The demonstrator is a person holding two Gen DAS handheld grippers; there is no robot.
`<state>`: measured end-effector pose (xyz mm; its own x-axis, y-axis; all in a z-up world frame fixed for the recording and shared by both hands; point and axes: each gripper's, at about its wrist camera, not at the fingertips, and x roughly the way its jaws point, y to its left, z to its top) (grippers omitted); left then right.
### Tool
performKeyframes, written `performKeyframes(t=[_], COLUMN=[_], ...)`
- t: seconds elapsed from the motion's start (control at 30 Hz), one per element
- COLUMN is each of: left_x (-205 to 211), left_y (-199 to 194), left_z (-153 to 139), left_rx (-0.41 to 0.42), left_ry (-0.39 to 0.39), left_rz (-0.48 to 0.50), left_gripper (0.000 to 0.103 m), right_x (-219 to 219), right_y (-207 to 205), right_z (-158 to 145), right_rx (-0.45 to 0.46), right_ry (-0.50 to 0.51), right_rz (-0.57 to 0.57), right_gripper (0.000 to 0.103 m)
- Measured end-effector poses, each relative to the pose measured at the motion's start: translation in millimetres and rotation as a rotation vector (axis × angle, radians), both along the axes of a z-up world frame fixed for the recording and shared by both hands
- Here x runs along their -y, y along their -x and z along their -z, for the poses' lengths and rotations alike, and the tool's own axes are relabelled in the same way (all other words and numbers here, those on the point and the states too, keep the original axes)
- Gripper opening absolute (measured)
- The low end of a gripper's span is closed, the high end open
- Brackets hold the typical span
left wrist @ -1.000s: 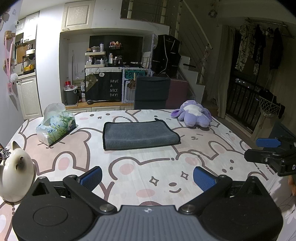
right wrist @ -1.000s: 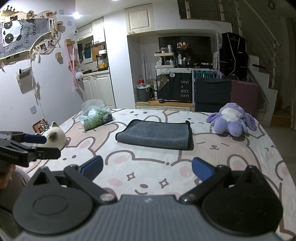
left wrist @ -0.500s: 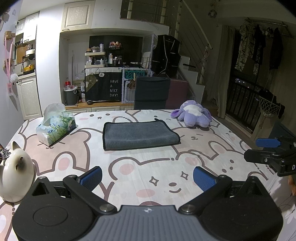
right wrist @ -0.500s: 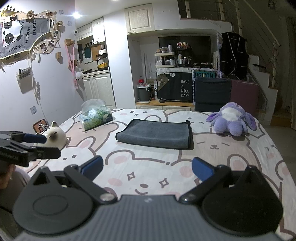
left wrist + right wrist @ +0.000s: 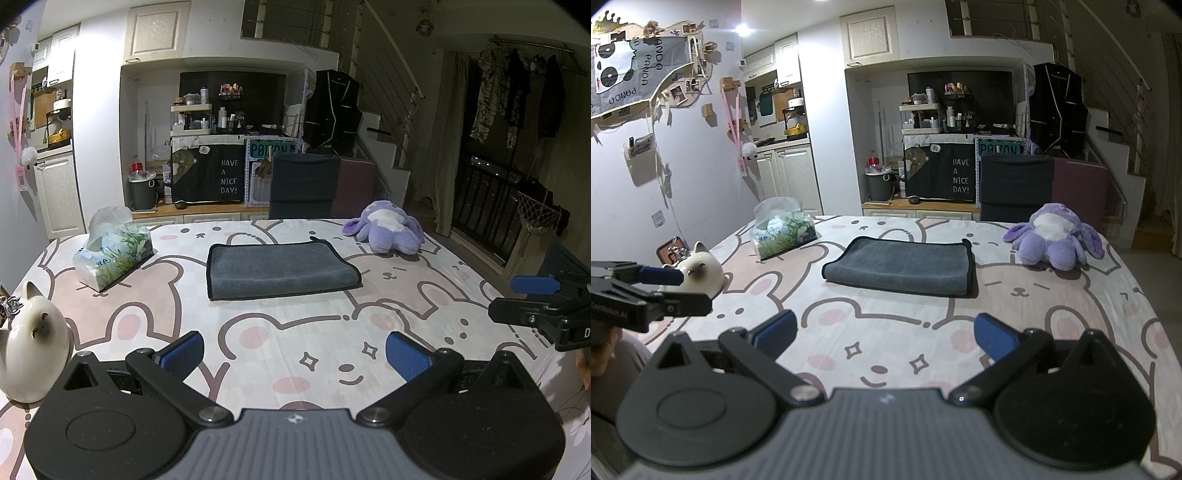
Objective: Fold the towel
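Observation:
A dark grey towel (image 5: 279, 270) lies folded flat in the middle of the table, also in the right wrist view (image 5: 901, 266). My left gripper (image 5: 294, 354) is open and empty, held near the table's front edge, well short of the towel. My right gripper (image 5: 884, 334) is open and empty too, at the same distance from the towel. Each gripper shows at the edge of the other's view: the right one (image 5: 543, 302) at the far right, the left one (image 5: 646, 291) at the far left.
A tissue pack (image 5: 112, 254) sits at the back left of the bear-print tablecloth (image 5: 295, 332). A white cat figurine (image 5: 33, 339) stands at the front left. A purple plush toy (image 5: 388, 227) lies at the back right. A dark chair (image 5: 304, 186) stands behind the table.

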<state>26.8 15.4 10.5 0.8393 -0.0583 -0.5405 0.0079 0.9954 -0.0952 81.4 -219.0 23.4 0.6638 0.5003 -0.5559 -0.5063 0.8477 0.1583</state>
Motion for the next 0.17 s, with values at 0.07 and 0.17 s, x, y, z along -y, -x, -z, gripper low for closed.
performKeyframes(t=[0.07,0.17], left_x=[-0.1,-0.3], left_y=[0.2,0.2], left_z=[-0.2,-0.1], left_rx=[0.0,0.0], left_ry=[-0.001,0.0], left_rz=[0.0,0.001], left_gripper=[0.103,0.103], right_x=[0.2,-0.4], right_y=[0.3,1.7], right_z=[0.0,0.6], right_rx=[0.0,0.0], right_ry=[-0.002,-0.003], right_rz=[0.0,-0.001], right_gripper=[0.103,0.103])
